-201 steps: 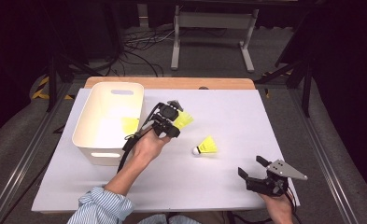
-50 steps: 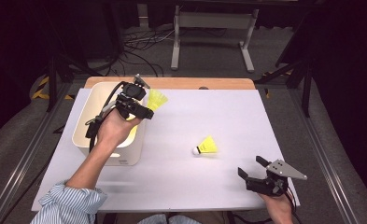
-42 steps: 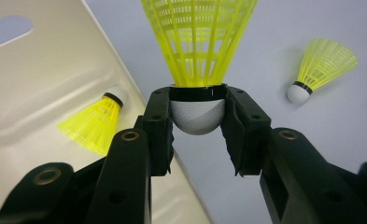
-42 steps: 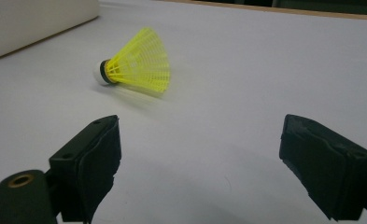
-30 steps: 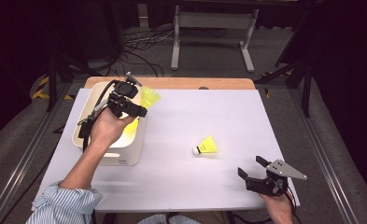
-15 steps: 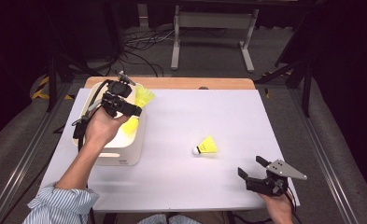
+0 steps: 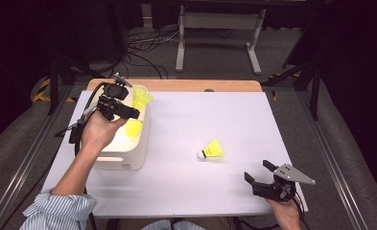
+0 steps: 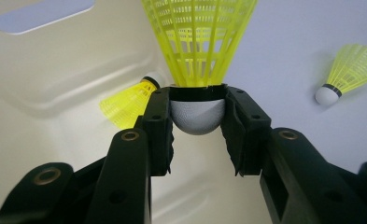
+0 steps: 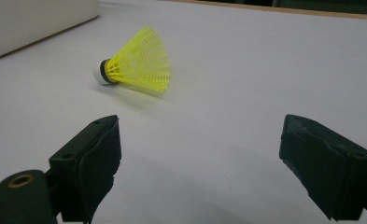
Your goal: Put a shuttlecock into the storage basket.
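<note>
left gripper (image 7: 128,106) over the cream plastic bin (image 7: 121,160), black jaws clamped on the white dimpled cork of a yellow mesh shuttlecock (image 8: 197,42), skirt fanning away from the jaws. second yellow shuttlecock (image 8: 127,102) lies inside the smooth bin. third one (image 7: 211,151) on its side mid-table, white matte sheet (image 7: 200,115) over a wooden board (image 7: 200,85). right gripper (image 7: 262,175) near the front right corner, jaws wide apart, nothing between. dark room, grey floor, cables behind.

Glossy cream plastic bin (image 7: 128,155); yellow mesh-plastic shuttlecock (image 8: 197,42); matt table (image 7: 215,120).
</note>
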`<state>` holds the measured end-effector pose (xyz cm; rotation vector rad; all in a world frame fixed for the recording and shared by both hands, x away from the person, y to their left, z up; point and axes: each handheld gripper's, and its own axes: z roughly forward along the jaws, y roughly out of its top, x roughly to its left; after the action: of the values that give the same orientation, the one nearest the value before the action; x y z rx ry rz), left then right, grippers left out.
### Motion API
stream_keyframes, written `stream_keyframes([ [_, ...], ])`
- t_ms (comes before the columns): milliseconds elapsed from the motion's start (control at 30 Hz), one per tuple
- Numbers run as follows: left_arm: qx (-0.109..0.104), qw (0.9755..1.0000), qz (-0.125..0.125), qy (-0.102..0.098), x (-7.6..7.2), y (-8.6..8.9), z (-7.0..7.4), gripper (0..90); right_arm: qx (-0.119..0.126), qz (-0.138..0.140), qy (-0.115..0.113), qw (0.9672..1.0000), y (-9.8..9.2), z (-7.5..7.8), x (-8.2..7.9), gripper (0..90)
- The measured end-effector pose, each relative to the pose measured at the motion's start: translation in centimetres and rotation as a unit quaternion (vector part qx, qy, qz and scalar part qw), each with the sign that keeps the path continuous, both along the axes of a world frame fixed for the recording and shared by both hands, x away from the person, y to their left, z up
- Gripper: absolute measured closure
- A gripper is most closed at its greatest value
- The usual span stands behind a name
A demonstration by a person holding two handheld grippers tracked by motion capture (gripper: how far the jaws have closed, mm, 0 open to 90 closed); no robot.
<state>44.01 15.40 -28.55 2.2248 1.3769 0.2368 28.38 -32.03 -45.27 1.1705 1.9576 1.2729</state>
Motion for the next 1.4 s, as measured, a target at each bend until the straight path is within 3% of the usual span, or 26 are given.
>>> stream_keyframes([
  [867,0.001,0.9993,0.037,0.002,0.2,2.8,-1.1,64.5,-0.001,0.0,0.001,1.0,0.0,0.0,0.0,13.3],
  [1400,0.006,0.9986,0.052,0.007,0.6,3.6,-2.0,64.5,-0.002,0.0,0.002,1.0,0.0,0.0,0.0,13.3],
])
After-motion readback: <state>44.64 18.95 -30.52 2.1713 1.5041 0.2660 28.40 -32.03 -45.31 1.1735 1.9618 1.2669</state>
